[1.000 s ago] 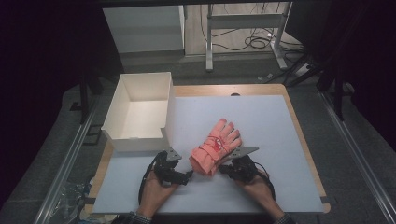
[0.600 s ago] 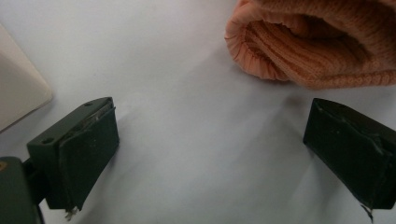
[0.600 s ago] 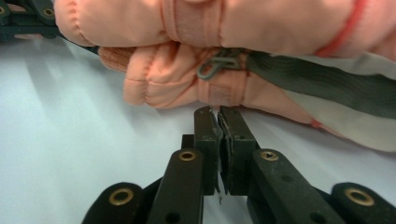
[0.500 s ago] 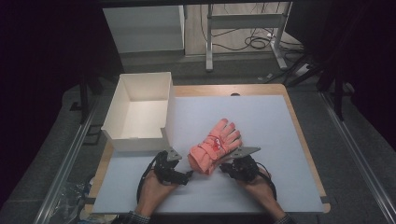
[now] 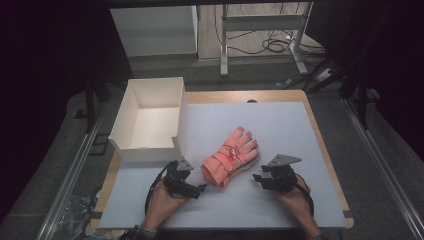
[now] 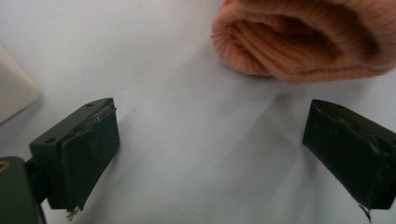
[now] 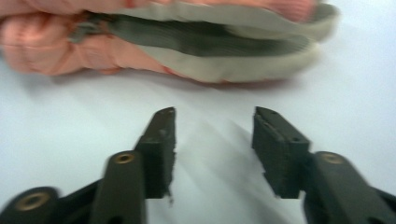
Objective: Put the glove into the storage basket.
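1. A white box (image 5: 150,120) is sitting at the table's (image 5: 280,125) left edge, open-topped.
2. The left gripper (image 5: 197,189) is resting near the front edge, jaws wide apart, empty.
3. The pink gloves (image 5: 230,156) are lying mid-table, just beside it.
4. The right gripper (image 5: 259,178) is sitting clear of the gloves, its jaws just having been opening, nothing between them; bare surface is stretching rightward.

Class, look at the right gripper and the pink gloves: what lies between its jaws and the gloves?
Nothing: the right gripper view shows bare white table between the open right gripper and the gloves.

table (image 5: 280,125): white mat | on it: orange gloves (image 5: 231,156), white box (image 5: 148,121)
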The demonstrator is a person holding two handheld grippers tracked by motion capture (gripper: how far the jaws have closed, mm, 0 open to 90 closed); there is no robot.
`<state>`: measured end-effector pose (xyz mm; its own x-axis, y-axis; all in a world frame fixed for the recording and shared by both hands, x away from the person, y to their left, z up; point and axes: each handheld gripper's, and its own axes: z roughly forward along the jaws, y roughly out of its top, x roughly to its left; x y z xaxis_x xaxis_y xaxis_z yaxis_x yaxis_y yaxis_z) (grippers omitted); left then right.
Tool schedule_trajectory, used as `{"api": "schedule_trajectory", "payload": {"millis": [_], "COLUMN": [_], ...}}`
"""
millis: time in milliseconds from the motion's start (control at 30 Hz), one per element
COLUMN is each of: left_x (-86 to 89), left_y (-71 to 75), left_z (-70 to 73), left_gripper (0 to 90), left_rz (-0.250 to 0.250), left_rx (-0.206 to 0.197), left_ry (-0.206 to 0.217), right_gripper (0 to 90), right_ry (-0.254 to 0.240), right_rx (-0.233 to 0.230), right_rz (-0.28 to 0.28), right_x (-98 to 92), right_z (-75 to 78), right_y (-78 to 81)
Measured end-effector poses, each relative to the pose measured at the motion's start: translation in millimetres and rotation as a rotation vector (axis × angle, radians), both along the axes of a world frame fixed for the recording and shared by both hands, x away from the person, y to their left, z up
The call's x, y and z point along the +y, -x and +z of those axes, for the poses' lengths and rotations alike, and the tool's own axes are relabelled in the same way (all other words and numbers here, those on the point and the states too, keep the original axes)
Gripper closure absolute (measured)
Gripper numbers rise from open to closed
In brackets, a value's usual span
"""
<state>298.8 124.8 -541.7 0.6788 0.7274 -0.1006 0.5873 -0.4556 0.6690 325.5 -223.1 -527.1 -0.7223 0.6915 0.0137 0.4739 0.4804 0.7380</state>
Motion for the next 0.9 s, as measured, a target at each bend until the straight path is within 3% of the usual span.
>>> {"api": "schedule_trajectory", "payload": {"millis": [267, 500, 600, 900], "left_x": [2.8, -4.2, -9.9, -23.4], "left_y": [2.2, -1.3, -3.0, -9.6], "left_z": [15.9, 37.1, 47.4, 73.1], "left_gripper": [1.9, 0.5, 0.0, 0.0], "left_rz": [-0.040, -0.085, -0.107, -0.149], "left_rx": [0.027, 0.037, 0.038, 0.063], "left_ry": [0.044, 0.018, 0.000, -0.008], "right_gripper": [27.0, 19.2, 15.4, 14.0], "right_ry": [0.023, 0.055, 0.051, 0.067], "right_rx": [-0.026, -0.038, -0.017, -0.025], "right_rz": [-0.093, -0.152, -0.156, -0.155], "right_x": [-26.2, -41.6, -43.4, -41.5], "right_z": [-0.2, -2.3, -2.9, -4.5], "right_y": [-6.1, -13.0, -15.4, -14.5]}}
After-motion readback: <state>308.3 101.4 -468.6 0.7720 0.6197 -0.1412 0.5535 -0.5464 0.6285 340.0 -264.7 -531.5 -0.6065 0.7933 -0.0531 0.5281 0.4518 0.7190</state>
